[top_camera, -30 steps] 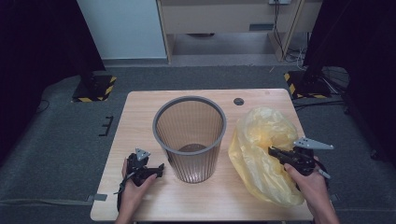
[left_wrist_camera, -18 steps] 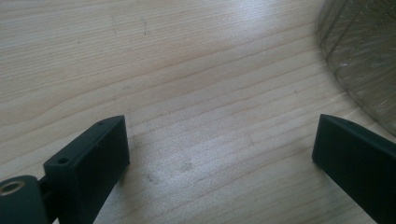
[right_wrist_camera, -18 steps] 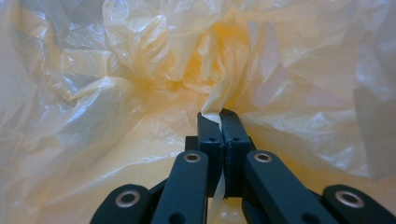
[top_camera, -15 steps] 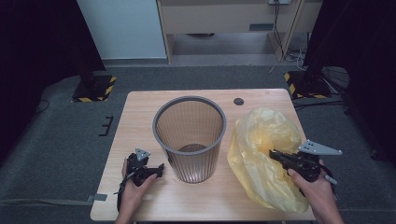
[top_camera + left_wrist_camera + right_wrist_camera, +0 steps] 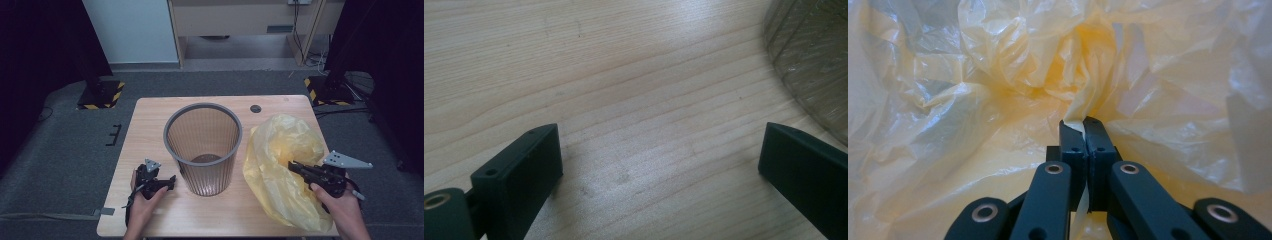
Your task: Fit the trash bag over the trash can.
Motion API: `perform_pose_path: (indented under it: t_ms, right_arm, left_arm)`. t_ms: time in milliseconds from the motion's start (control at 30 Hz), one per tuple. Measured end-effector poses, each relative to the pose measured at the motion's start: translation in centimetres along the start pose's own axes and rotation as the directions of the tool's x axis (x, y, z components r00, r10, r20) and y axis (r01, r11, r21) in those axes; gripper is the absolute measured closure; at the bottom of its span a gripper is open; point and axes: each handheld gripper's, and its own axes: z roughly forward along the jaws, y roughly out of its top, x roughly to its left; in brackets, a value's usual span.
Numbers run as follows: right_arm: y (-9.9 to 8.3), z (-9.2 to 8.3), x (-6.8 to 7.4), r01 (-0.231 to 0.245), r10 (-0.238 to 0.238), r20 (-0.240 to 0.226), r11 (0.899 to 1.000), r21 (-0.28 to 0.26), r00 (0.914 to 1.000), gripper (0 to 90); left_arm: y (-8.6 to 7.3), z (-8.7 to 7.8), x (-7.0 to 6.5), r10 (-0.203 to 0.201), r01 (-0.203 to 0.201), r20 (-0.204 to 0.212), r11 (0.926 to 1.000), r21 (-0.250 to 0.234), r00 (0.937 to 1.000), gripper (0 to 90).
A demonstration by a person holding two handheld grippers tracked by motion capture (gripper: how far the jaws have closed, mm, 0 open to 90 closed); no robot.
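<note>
On the right half of the desk (image 5: 150,120) lies a crumpled yellow plastic bag (image 5: 280,150), spread from near the far edge almost to the near edge, just beside the grey mesh wastebasket (image 5: 204,147) that stands upright at the middle. The right gripper (image 5: 292,165) reaches into the bag from the near right; in the right gripper view its jaws are pressed together on a thin fold of the yellow film (image 5: 1083,112), which rises in a pleat from between them. The left gripper (image 5: 172,178) rests low at the near left of the desk, just beside the foot of the wastebasket; in the left gripper view its jaws stand spread wide over bare wood, with the basket's wall (image 5: 814,55) at the far right corner, holding nothing.

The step in hand looks like the first grasp on the bag, presumably so it can be opened and fitted into the wastebasket as a liner, though whether the pinched fold belongs to the bag's mouth cannot be told from these views. The next move would call for lifting the fold clear of the desk so the film hangs and shakes loose, then bringing the left gripper across to find the opposite edge of the opening. The film is thin and slippery, so the pinch must hold firm while the lift stays slow.
</note>
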Motion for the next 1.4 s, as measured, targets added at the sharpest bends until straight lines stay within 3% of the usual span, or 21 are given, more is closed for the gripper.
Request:
perform_pose_path:
  t_ms: [833, 1400]
  right_arm:
    - [3.0, -1.6, 2.7, 0.038, -0.043, -0.069, 0.997, -0.064, 0.9967, 89.2]
    - [7.2, 0.2, 5.5, 0.085, -0.093, -0.117, 0.994, -0.071, 0.9888, 89.2]
  left_arm:
    - [0.0, 0.0, 0.0, 0.0, 0.0, 0.0, 1.0, 0.0, 1.0, 3.2]
    - [0.0, 0.0, 0.0, 0.003, -0.003, 0.0, 1.0, 0.0, 1.0, 3.2]
